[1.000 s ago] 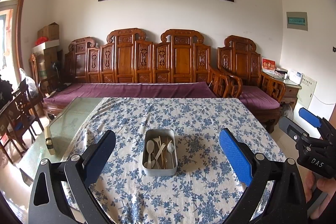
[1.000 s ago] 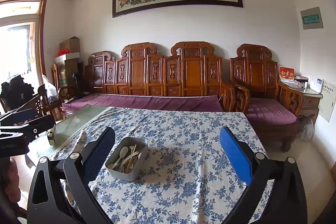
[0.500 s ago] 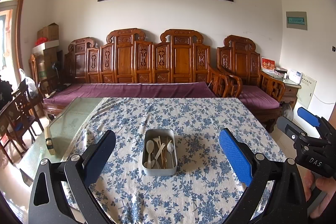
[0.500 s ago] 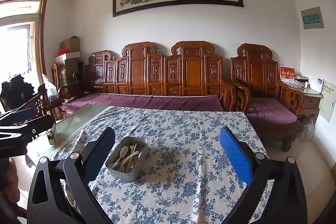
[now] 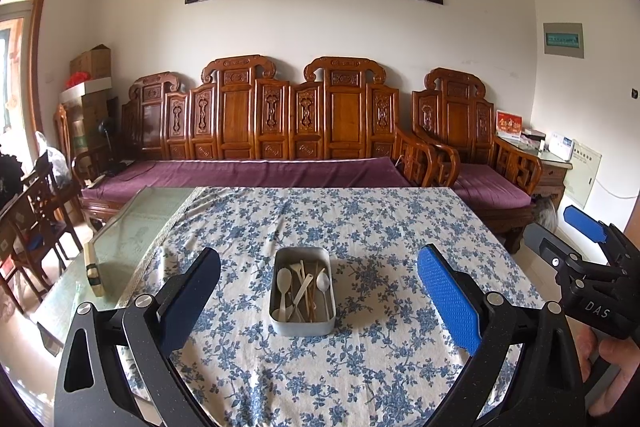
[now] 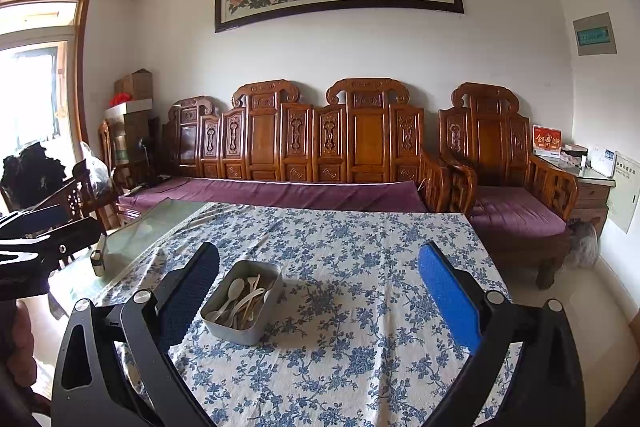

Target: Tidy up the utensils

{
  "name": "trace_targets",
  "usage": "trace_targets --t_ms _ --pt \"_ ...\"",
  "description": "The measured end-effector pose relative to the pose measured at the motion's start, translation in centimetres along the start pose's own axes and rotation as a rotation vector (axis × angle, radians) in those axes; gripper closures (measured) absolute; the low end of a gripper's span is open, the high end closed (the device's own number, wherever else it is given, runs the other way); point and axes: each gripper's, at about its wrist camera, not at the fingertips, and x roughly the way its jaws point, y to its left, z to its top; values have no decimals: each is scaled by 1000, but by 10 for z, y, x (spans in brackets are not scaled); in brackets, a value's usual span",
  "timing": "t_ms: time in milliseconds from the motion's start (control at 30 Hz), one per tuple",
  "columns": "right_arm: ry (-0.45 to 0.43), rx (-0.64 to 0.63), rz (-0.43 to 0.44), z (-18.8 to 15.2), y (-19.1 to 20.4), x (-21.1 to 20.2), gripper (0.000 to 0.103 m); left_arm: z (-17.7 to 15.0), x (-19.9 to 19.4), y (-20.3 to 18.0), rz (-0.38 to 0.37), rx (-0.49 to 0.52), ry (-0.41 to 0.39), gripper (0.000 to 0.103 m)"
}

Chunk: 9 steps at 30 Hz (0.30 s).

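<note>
The metal tin (image 5: 302, 291) stands on the table (image 5: 360, 227), on the blue-flowered cloth (image 5: 380, 367), a little toward your side of the middle. Inside it the utensils (image 5: 304, 287) lie mixed together: you can make out white spoons (image 5: 284, 281) and some thin pale sticks (image 5: 310, 291), but where they cross each other it is hard to tell one piece from another, and how many there are I cannot say. In the right wrist view the near wall of the tin (image 6: 242, 301) hides the lower parts of the utensils.

Your left tool (image 5: 318, 297) hangs over the table with its two fingers wide apart and nothing between them; the tin shows in the gap, further out, not touched. Your right tool (image 6: 318, 295) is also spread wide and holds nothing; the tin is just by its left finger (image 6: 188, 291) in the picture, and whether they touch I cannot tell.

In the left wrist view the right tool (image 5: 588, 255) is seen at the right edge, partly cut off, with your hand (image 5: 612, 367) below it. At the left edge of the right wrist view only dark parts of the left tool (image 6: 40, 239) are visible.

Left of the cloth the glass table top (image 5: 132, 231) is bare, and a small object with a dark band (image 5: 93, 269) lies at its edge; what it is I cannot tell. Behind the table stands a carved wooden bench (image 5: 280, 131) with a purple cushion.
</note>
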Motion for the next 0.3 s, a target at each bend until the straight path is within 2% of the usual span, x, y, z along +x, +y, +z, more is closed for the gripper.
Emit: trace_targets --t_ms 300 --pt "0 0 -1 -1 1 0 3 0 0 0 -4 0 -2 8"
